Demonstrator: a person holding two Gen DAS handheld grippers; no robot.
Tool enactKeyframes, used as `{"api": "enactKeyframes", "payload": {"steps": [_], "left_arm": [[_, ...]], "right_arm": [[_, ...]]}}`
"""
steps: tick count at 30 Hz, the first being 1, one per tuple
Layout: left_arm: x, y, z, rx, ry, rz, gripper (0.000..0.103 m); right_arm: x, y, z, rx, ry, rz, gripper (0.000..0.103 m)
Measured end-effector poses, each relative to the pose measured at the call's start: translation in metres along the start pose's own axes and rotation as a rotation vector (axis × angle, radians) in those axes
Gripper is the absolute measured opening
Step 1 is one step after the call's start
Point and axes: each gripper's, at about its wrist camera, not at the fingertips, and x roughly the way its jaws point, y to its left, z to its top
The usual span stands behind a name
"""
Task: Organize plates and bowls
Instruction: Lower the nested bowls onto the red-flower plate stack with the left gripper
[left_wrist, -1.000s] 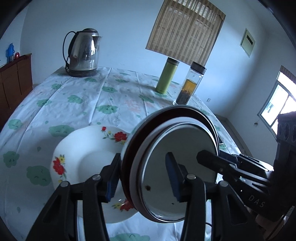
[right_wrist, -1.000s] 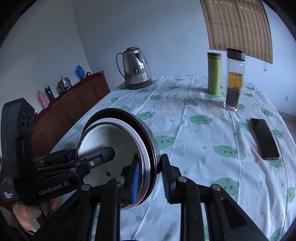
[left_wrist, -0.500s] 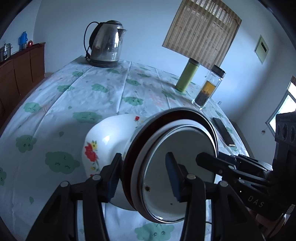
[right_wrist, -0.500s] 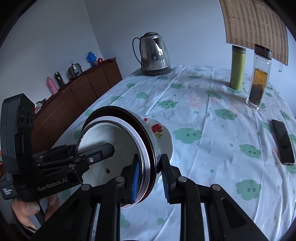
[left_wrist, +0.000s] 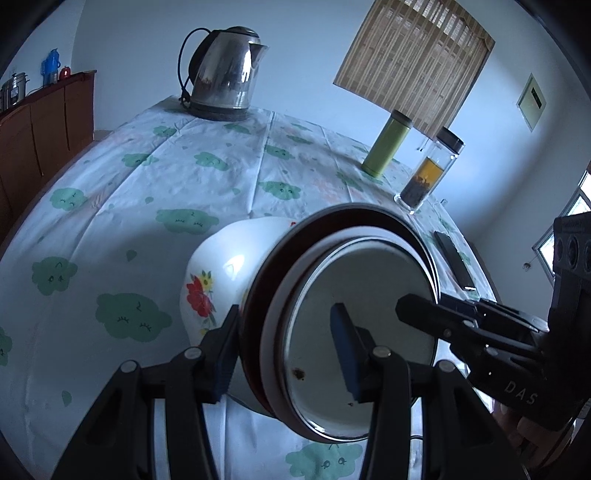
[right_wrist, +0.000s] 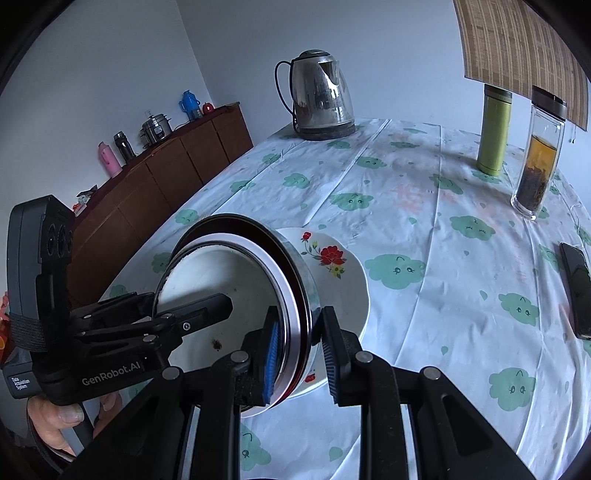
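My left tongs (left_wrist: 284, 347) and right tongs (right_wrist: 299, 347) both pinching opposite rims of the tilted steel bowl (left_wrist: 354, 332), held between them, floral plate (right_wrist: 343, 280) just beyond the fingertips on the table (right_wrist: 424, 206)

My left wrist camera looks down along my jaws, close on the bowl (left_wrist: 354, 325), facing across the tabletop (left_wrist: 207, 177) toward the kettle (left_wrist: 223, 77). My right wrist camera sees the same bowl (right_wrist: 236, 291) from the opposite rim, equally near. Both share kettle (right_wrist: 319, 96), flask (right_wrist: 495, 129) and plate (right_wrist: 343, 280).
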Motion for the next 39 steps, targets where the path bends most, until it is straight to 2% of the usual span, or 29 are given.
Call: {"api": "enactKeyframes", "payload": {"steps": [25, 39], "left_arm": [[0.021, 0.002, 0.008, 0.023, 0.034, 0.009, 0.045], [0.033, 0.002, 0.012, 0.026, 0.031, 0.015, 0.047]], "right_arm": [[0.019, -0.014, 0.005, 0.038, 0.014, -0.002, 0.024], [0.028, -0.021, 0.010, 0.059, -0.013, 0.007, 0.024]]}}
